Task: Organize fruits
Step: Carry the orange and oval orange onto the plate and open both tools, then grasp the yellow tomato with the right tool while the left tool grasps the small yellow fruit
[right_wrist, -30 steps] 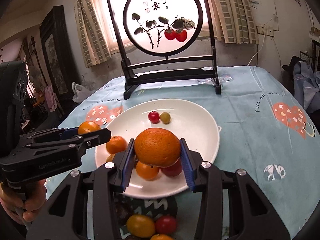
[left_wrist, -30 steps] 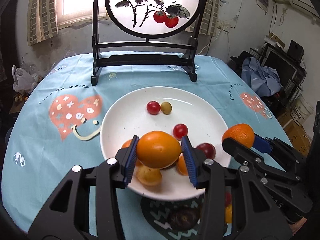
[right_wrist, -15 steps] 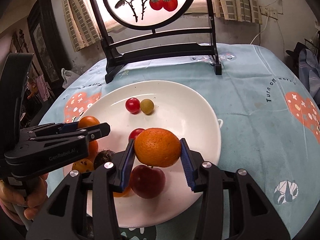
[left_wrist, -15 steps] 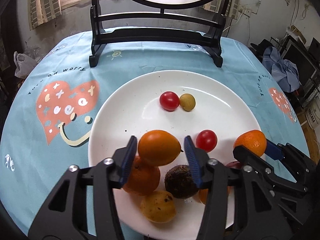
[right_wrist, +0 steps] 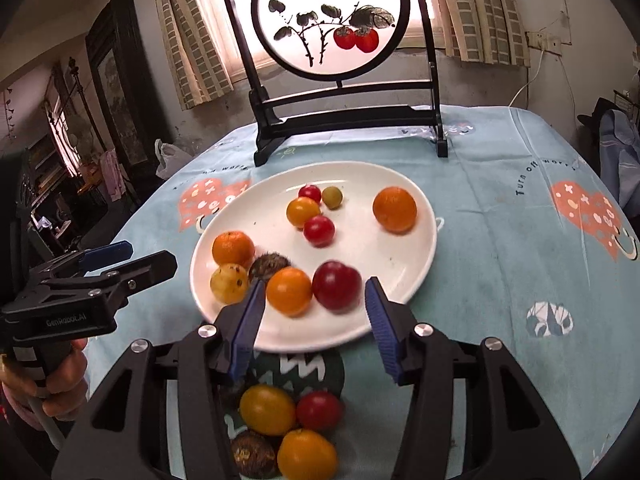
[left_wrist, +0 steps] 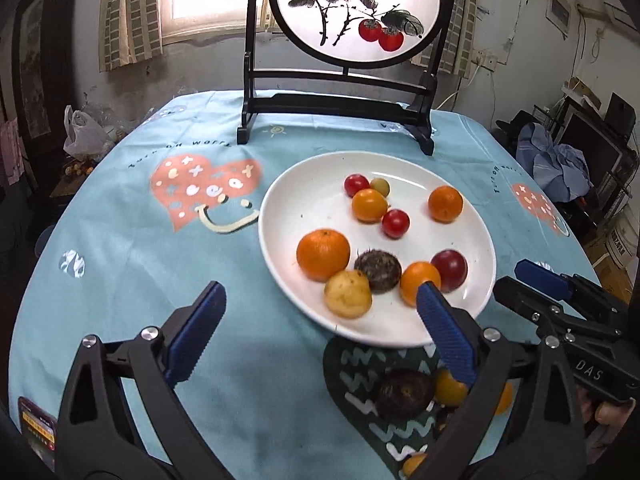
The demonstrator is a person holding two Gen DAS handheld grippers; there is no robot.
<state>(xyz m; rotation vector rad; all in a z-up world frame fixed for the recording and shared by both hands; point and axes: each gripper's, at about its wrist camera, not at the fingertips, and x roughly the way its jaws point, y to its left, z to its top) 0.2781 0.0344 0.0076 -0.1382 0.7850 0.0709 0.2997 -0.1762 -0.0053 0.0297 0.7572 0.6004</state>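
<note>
White plate (left_wrist: 280, 216), on the blue-clothed table (left_wrist: 132, 280): nine fruits.
- Far side: a red cherry tomato (left_wrist: 356, 185) touching a small green-yellow fruit (left_wrist: 380, 187), an orange-yellow fruit (left_wrist: 369, 205), a second red tomato (left_wrist: 395, 223), and an orange (left_wrist: 445, 203) set apart on the right.
- Near side: a large orange (left_wrist: 323, 254), a yellow spotted fruit (left_wrist: 347, 294), a dark hairy fruit (left_wrist: 378, 271) and a dark red plum (left_wrist: 449, 265), blurred in the right wrist view. An orange fruit (left_wrist: 420, 282) is partly covered by a blue pad.

Loose fruits (right_wrist: 280, 428) off the plate at its near rim: partly hidden by gripper frames, count unclear.

Left hand-held gripper (left_wrist: 316, 336): jaws wide apart, holding nothing.
Right hand-held gripper (right_wrist: 314, 324): jaws apart, holding nothing.
</note>
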